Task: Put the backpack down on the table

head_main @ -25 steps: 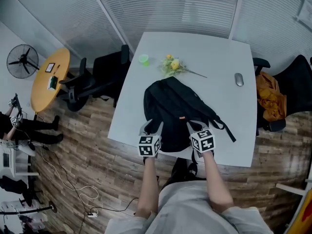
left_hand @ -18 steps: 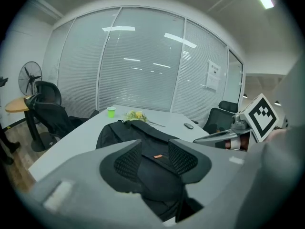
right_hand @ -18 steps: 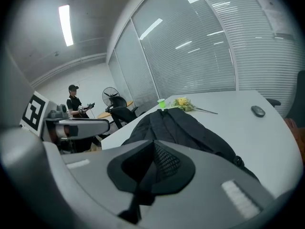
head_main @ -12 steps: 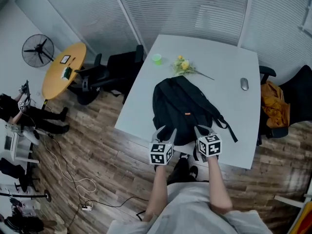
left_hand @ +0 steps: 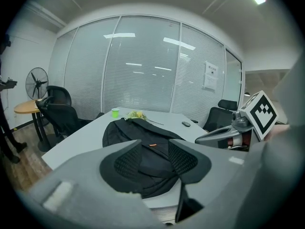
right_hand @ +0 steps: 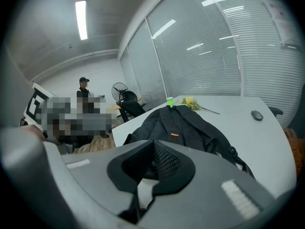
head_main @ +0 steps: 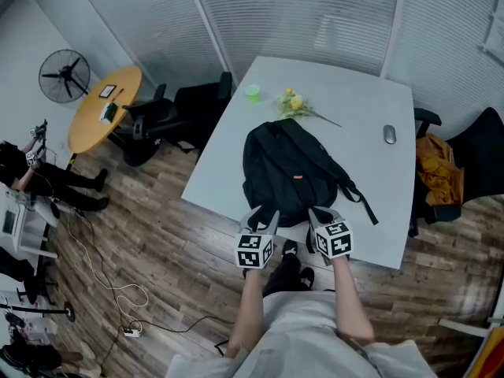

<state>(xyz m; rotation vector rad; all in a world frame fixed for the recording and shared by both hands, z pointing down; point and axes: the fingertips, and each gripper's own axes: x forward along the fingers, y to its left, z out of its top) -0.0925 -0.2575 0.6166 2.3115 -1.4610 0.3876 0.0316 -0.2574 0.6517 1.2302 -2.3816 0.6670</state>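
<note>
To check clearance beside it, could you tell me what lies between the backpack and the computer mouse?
Nothing; in the head view the white table is bare between the backpack and the mouse.

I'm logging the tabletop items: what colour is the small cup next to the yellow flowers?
The small plastic cup is bright green; the head view shows it best.

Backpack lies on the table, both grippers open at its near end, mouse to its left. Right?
No: the head view shows the mouse to the right of the backpack. The rest holds: backpack on the table, left gripper and right gripper open.
</note>
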